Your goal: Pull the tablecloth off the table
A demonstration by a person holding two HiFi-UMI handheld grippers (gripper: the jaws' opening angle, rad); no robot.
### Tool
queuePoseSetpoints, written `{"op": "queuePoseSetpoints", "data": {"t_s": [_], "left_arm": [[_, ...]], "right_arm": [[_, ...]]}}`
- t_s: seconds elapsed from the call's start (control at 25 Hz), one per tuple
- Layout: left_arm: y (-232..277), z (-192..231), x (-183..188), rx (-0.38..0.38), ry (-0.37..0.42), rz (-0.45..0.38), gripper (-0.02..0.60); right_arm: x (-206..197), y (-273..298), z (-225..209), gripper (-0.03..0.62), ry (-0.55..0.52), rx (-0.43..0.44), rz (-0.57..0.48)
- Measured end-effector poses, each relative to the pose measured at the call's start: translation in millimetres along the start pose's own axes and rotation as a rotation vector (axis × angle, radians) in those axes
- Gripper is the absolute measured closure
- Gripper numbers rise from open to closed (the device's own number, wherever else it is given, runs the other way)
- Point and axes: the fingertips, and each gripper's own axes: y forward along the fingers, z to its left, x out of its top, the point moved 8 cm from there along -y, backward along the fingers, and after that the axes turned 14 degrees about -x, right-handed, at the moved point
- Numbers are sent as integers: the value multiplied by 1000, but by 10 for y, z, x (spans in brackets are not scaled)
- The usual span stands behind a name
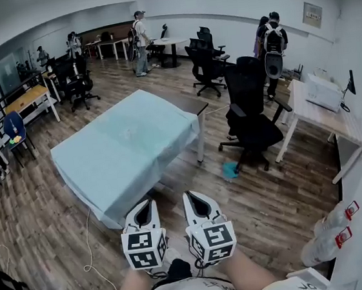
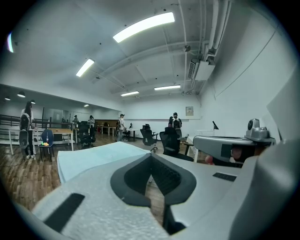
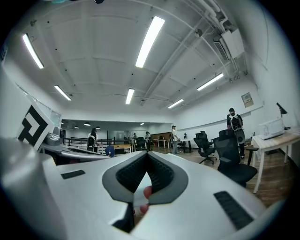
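Left tongs point(image 1: 145, 205) and right tongs point(image 1: 196, 198) are both pinched shut, empty. Tablecloth point(image 1: 120, 151) sits just ahead, hiding all of the table point(image 1: 193, 103) but its far corner.

Room is evenly bright, cool white. Light comes from ceiling strips point(image 2: 143, 26) overhead, blown out to pure white in both gripper views. Shadows are soft, faint under the counter point(image 1: 192, 104) on the floor point(image 1: 40, 216). Strong fisheye: walls bend, and gripper-view corners go black. Left gripper point(image 2: 151, 155) & right gripper point(image 3: 146, 153) sit close to the lens, slightly soft. Far bg has low detail.
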Motion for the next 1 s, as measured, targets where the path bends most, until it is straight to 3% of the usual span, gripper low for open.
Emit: {"op": "queuePoseSetpoints", "data": {"t_s": [0.24, 1.0], "left_arm": [[482, 469, -8, 0, -21, 7, 569], [1960, 2210, 485, -3, -59, -9, 569]], "right_arm": [[-100, 664, -20, 582, -10, -1, 17], [59, 2994, 163, 582, -34, 6, 21]]}}
